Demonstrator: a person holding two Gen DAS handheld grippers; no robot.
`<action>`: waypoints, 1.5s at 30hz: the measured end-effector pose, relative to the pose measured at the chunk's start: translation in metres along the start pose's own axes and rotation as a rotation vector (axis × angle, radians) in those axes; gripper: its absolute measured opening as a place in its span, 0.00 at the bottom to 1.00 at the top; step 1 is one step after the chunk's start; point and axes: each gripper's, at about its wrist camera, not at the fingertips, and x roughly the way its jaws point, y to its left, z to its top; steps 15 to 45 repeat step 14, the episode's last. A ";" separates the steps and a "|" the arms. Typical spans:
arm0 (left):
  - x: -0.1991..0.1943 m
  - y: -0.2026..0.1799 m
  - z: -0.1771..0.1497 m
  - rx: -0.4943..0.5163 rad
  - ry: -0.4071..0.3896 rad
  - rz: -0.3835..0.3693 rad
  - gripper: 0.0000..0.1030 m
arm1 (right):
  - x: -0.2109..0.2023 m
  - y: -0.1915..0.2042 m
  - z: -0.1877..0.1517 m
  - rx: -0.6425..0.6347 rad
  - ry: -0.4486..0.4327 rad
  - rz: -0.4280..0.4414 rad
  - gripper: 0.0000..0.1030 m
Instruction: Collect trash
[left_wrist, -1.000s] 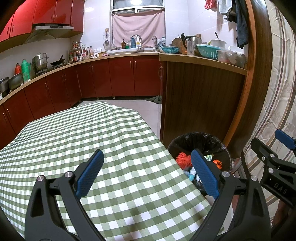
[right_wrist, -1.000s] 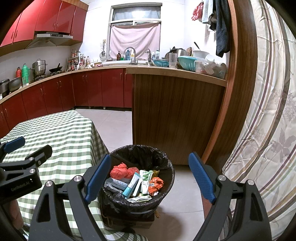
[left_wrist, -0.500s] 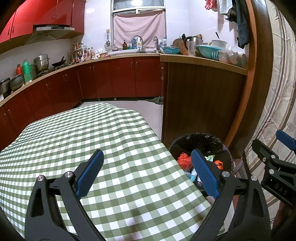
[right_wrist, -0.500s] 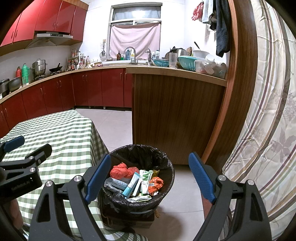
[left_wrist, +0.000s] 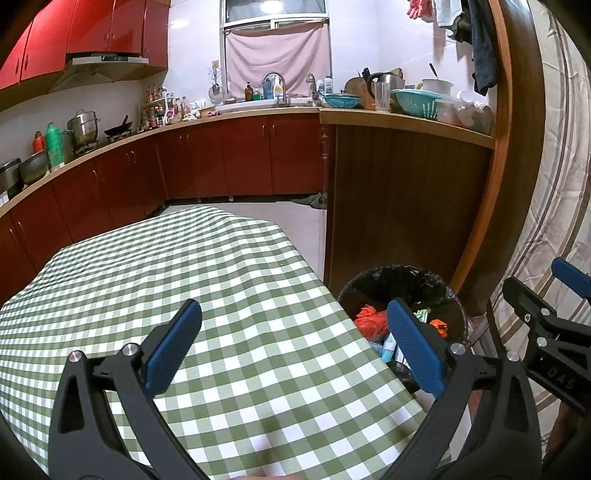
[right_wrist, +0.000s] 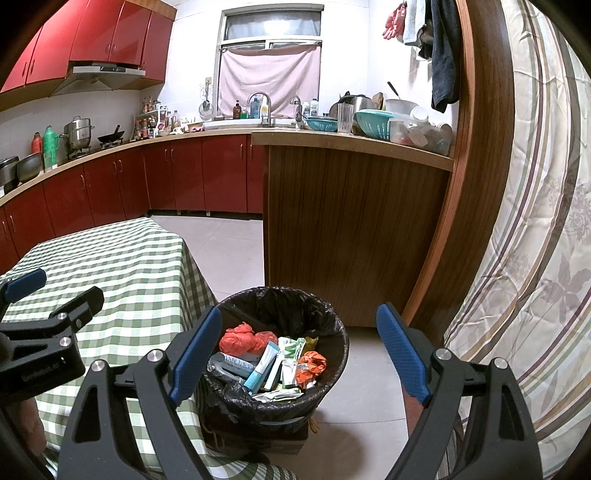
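A black-lined trash bin (right_wrist: 334, 325) stands on the floor by the table's corner, holding an orange bag (right_wrist: 243, 338), tubes (right_wrist: 260, 365) and wrappers. My right gripper (right_wrist: 299, 314) hangs open above the bin, nothing between its blue pads. My left gripper (left_wrist: 293, 310) hovers over the green checked tablecloth (left_wrist: 184, 266), its jaws opening and nothing between them. The bin (left_wrist: 399, 277) shows past the left gripper's right finger. No loose trash is visible on the cloth.
A wooden counter end panel (right_wrist: 351, 229) rises right behind the bin, and a striped curtain (right_wrist: 535, 258) hangs at the right. Red cabinets (left_wrist: 110, 184) run along the far wall. Tiled floor (right_wrist: 229, 247) lies between table and cabinets.
The left gripper's jaws have spread slightly wider. Both hands and the bin's contents look unchanged.
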 end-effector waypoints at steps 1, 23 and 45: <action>0.000 -0.001 0.000 0.005 0.001 -0.003 0.96 | 0.000 0.000 0.000 0.000 0.000 0.001 0.81; 0.007 0.009 0.000 -0.007 0.049 -0.006 0.96 | -0.001 0.004 -0.001 -0.007 0.002 0.004 0.81; 0.007 0.009 0.000 -0.007 0.049 -0.006 0.96 | -0.001 0.004 -0.001 -0.007 0.002 0.004 0.81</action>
